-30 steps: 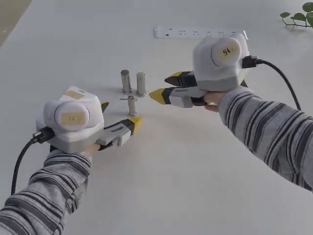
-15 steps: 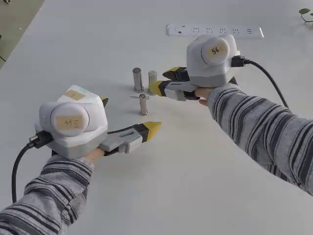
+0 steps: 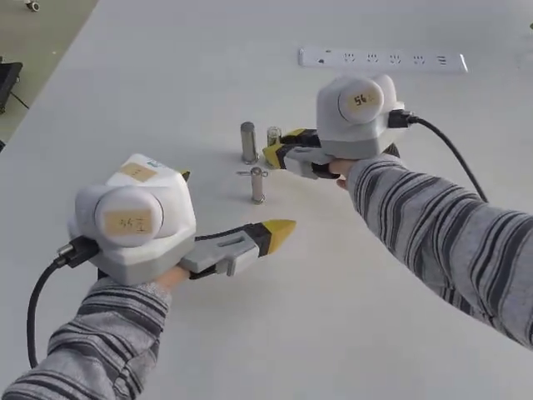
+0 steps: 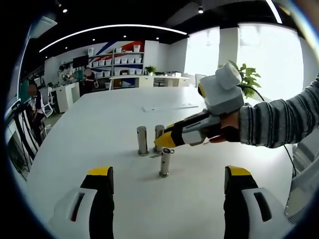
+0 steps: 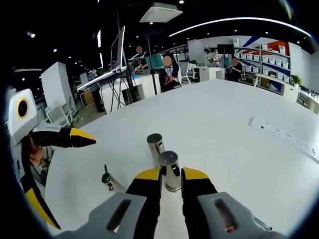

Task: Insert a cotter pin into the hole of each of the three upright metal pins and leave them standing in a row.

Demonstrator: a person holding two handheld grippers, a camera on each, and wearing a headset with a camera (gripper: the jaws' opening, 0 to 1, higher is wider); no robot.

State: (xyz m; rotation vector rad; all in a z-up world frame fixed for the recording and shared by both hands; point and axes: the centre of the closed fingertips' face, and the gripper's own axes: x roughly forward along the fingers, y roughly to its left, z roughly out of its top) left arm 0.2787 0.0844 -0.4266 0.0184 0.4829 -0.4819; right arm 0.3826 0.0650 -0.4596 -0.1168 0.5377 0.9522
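Step 2 of 3, likely: right gripper (image 3: 275, 153) clamped on short upright steel pin (image 5: 169, 169), toward white table's (image 3: 333, 317) far edge. Bare steel pin (image 3: 248, 142) just beside. Nearer steel pin (image 3: 257, 185) carries thin wire cotter pin (image 3: 252, 173). Left gripper (image 3: 231, 201) jaws apart, empty. Next probably needs a cotter for the held pin's hole.

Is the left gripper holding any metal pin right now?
No, the left gripper has its jaws wide apart and empty, with the metal pins standing beyond them.

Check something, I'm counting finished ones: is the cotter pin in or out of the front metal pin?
In. The cotter pin crosses through the top of the front metal pin, sticking out on both sides.
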